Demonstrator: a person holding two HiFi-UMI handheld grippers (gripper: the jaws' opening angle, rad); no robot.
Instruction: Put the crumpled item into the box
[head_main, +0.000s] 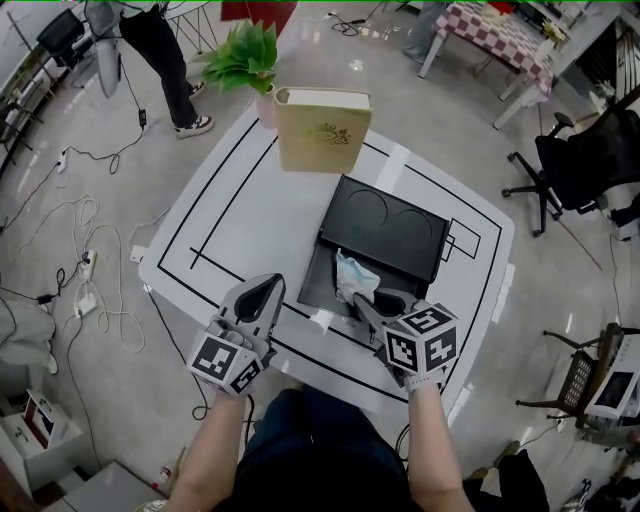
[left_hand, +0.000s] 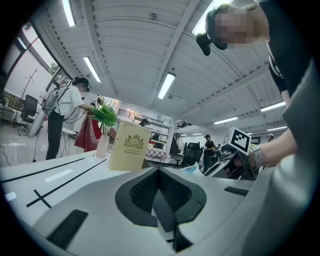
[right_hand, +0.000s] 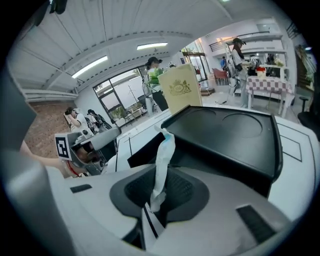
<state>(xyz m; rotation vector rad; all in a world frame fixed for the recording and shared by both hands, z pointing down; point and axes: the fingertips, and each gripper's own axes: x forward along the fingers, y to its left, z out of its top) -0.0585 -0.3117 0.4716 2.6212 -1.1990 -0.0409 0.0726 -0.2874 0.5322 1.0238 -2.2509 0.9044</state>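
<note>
Holding left gripper at 7 o'clock, jaws together on nothing. Clamping crumpled item in right gripper at 5 o'clock, long axis running from jaws toward 11, seemingly hanging over open black box, so right hand nearer. Judging release straight down sufficient. Noting lid folded back toward 1. Noting gold crest on book at 12, print unreadable.

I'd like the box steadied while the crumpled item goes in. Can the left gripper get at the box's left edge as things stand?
Probably yes. Only bare table separates the left gripper from the left side of the box; the right gripper, holding the crumpled item, works from the other side.
</note>
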